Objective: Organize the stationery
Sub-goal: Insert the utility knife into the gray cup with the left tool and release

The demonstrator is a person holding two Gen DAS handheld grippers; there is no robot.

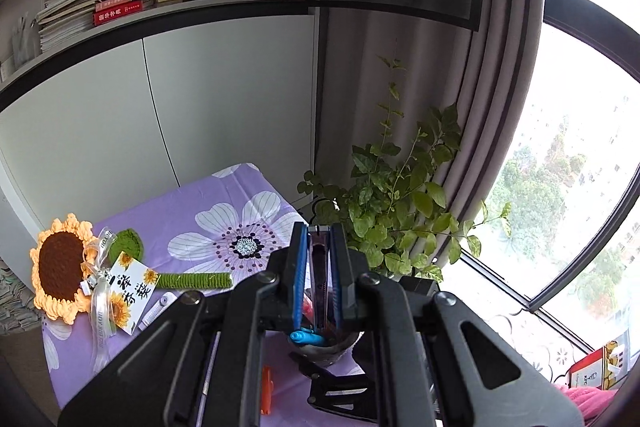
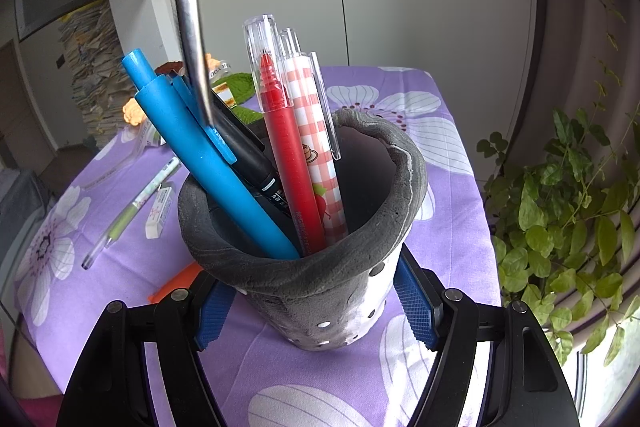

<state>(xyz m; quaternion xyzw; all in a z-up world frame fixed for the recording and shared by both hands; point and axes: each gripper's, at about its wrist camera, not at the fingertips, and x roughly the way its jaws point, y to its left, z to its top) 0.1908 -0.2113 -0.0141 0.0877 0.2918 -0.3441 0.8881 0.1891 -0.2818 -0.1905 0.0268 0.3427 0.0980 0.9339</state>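
left gripper (image 1: 320, 267): jaws are pinching shut on a slim metal-edged tool (image 1: 319, 269), maybe a utility knife, hanging above the pen holder (image 1: 324, 349).
right gripper (image 2: 316, 311): jaws are clasping the grey pen holder (image 2: 304, 267) on both sides, steadying it on the worktop (image 2: 436, 227).
step: probably dropping the tool into the cup; best lowered upright into the free gap on the right, clear of the pens.
holder: rough, felt-like, round, wavy rim, small holes.
contents: matte blue pen (image 2: 208, 163), red pen (image 2: 288, 163), checked pen (image 2: 316, 147), all leaning.
loose: green pen (image 2: 128, 211) and eraser (image 2: 159, 213) are lying on the soft floral cloth.
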